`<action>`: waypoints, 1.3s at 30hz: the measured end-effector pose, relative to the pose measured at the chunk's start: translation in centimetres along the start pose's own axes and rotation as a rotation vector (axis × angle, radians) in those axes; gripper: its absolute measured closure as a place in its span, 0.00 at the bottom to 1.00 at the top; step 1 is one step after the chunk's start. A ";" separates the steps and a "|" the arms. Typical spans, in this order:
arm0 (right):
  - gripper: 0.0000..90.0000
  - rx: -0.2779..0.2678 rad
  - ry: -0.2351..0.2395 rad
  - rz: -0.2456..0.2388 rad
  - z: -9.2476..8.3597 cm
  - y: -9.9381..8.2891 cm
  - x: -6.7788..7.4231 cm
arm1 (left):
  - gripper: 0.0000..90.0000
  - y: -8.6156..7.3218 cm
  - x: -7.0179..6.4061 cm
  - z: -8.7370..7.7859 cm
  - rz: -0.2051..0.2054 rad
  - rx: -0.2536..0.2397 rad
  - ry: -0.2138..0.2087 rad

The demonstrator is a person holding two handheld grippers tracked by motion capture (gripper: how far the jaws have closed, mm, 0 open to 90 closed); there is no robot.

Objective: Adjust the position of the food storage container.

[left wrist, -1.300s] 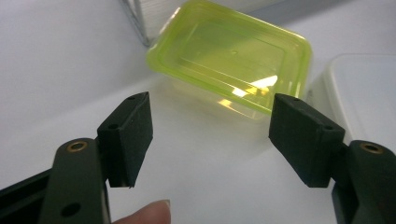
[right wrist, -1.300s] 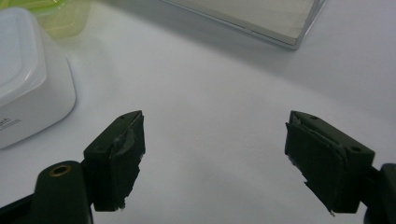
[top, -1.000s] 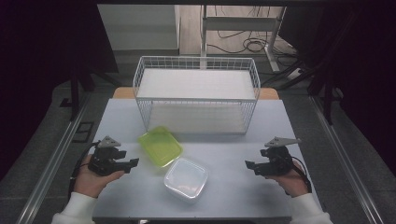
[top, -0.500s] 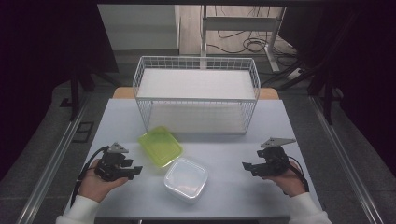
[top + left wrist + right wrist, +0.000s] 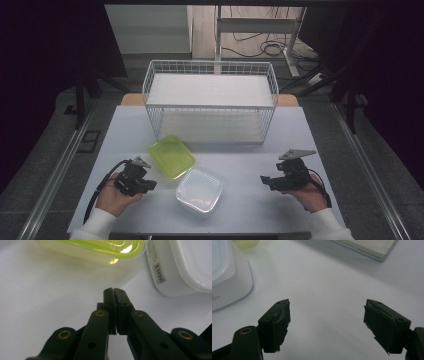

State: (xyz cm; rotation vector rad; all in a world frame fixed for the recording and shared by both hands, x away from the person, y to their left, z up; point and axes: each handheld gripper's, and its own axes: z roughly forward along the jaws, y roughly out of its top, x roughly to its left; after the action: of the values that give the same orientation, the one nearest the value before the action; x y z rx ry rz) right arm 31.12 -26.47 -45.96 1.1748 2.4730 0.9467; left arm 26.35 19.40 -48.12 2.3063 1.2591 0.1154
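Note:
A yellow-green lid [image 5: 171, 155] lies on the white table [image 5: 240, 160], and a clear plastic container [image 5: 199, 192] sits just in front of it to the right. My left gripper [image 5: 148, 184] rests low at the front left, a short way from both; its jaws have just been closing and now stand shut with nothing between them. Along those jaws, my left gripper [image 5: 114, 290] has the green lid [image 5: 100, 246] and the container [image 5: 180, 267] just ahead. My right gripper [image 5: 265, 179] is at the front right, open and empty. In its own view my right gripper [image 5: 327, 315] hovers over bare table.
A white wire basket [image 5: 210, 100] stands at the back middle of the table, with a white board inside. The table's front edge runs just behind both hands. Dark floor, cables and metal rails surround the table.
The left gripper has moved right and lower, closer to the lid and container, and its jaws have shut. The right gripper has kept still and stays open.

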 end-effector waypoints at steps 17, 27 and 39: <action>0.24 0.000 -0.023 0.024 -0.6 -0.6 -0.2 | 1.00 2.3 -0.3 2.6 0.012 0.048 -0.012; 0.24 0.000 -0.035 0.017 -0.6 -0.5 -0.4 | 1.00 3.7 -0.5 3.5 -0.021 0.034 -0.012; 0.23 0.007 -0.040 0.010 -0.4 -0.6 -0.5 | 1.00 5.0 -0.4 4.5 -0.046 0.014 -0.016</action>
State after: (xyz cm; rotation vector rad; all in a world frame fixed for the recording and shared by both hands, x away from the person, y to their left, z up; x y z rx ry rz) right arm 30.91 -27.24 -46.07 1.1976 2.4437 0.9083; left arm 31.28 15.12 -49.59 2.2845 1.3078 0.0727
